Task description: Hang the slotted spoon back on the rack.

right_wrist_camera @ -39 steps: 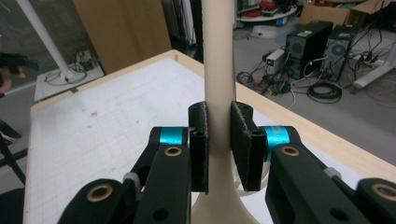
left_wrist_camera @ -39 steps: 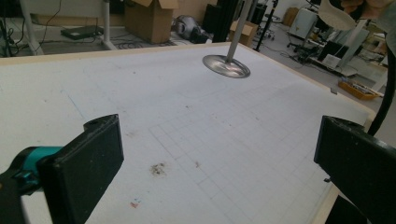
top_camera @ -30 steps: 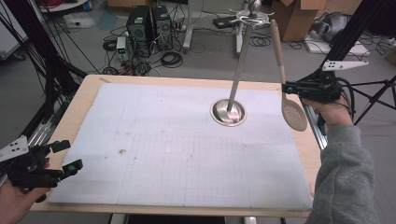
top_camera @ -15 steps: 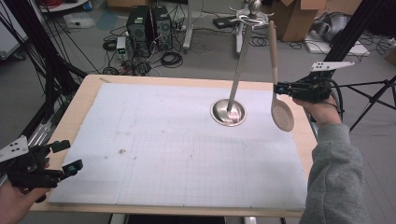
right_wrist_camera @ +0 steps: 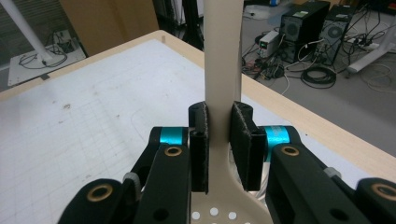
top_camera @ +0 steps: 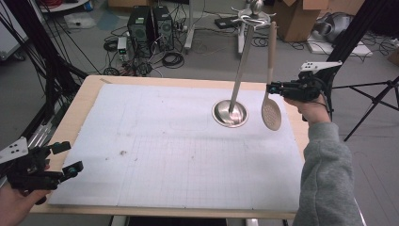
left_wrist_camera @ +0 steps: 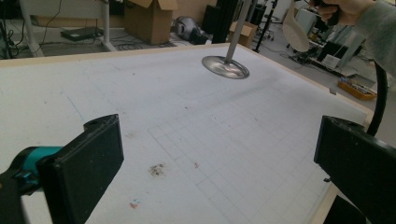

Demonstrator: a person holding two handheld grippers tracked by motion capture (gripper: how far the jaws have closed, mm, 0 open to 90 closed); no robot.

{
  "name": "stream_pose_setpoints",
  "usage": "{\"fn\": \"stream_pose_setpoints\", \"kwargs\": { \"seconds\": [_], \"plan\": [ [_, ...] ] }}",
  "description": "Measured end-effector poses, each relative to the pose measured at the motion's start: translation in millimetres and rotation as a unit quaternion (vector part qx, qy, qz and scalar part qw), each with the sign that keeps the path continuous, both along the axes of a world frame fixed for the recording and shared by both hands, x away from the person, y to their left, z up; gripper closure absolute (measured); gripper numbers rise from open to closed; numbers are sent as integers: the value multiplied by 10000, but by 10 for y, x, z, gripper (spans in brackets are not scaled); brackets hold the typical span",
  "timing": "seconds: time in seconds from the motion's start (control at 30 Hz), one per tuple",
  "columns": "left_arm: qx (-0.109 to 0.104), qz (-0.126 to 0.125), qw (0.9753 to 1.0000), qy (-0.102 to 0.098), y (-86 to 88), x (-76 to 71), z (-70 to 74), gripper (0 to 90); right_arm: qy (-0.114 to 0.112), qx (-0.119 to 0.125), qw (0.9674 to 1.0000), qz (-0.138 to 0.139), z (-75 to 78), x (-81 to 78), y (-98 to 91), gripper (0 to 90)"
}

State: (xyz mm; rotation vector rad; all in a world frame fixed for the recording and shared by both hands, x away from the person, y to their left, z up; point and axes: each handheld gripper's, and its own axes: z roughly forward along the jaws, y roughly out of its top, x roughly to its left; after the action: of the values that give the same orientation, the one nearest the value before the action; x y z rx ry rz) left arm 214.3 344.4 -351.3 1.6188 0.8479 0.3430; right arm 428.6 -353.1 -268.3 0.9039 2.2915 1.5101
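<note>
A beige slotted spoon (top_camera: 271, 112) hangs upright, head down, above the table's right side, just right of a metal utensil stand (top_camera: 229, 113) with a round base and hooks at its top. My right gripper (top_camera: 276, 88) is shut on the spoon's handle (right_wrist_camera: 223, 70); in the right gripper view, the right gripper (right_wrist_camera: 223, 144) has both pads pressed on the handle just above the perforated head. The handle's top reaches close to the stand's hooks. My left gripper (top_camera: 63, 157) rests at the table's near left corner, jaws wide open with nothing between them. In the left gripper view, the stand base (left_wrist_camera: 225, 66) and spoon head (left_wrist_camera: 295, 28) lie far ahead.
A white gridded mat (top_camera: 164, 155) covers the wooden table (top_camera: 84, 99). Beyond the far edge are computer towers (top_camera: 150, 23), cables and cardboard boxes (top_camera: 296, 16) on the floor. A tripod (top_camera: 371, 94) stands to the right.
My right gripper has carried the spoon leftward, closer to the stand, and slightly lower. The left gripper has stayed put.
</note>
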Motion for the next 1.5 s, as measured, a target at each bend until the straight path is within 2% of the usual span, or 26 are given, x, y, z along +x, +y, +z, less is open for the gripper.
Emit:
{"fn": "stream_pose_setpoints", "kwargs": {
  "seconds": [0.5,1.2,1.4,1.5],
  "plan": [
    [-14,1,10000,-11,0,-11,8,18,-115,-51,9997,-210,-75,110,215,781],
    [19,-22,10000,-17,-23,-20,12,19,-135,-14,9993,-341,-110,125,307,770],
    [11,-15,10000,-29,-16,-23,19,19,-235,-126,9988,-408,-110,95,334,683],
    [-9,-5,10000,-36,-12,-26,24,18,-299,-133,9985,-445,-103,67,331,600]
  ]
}}
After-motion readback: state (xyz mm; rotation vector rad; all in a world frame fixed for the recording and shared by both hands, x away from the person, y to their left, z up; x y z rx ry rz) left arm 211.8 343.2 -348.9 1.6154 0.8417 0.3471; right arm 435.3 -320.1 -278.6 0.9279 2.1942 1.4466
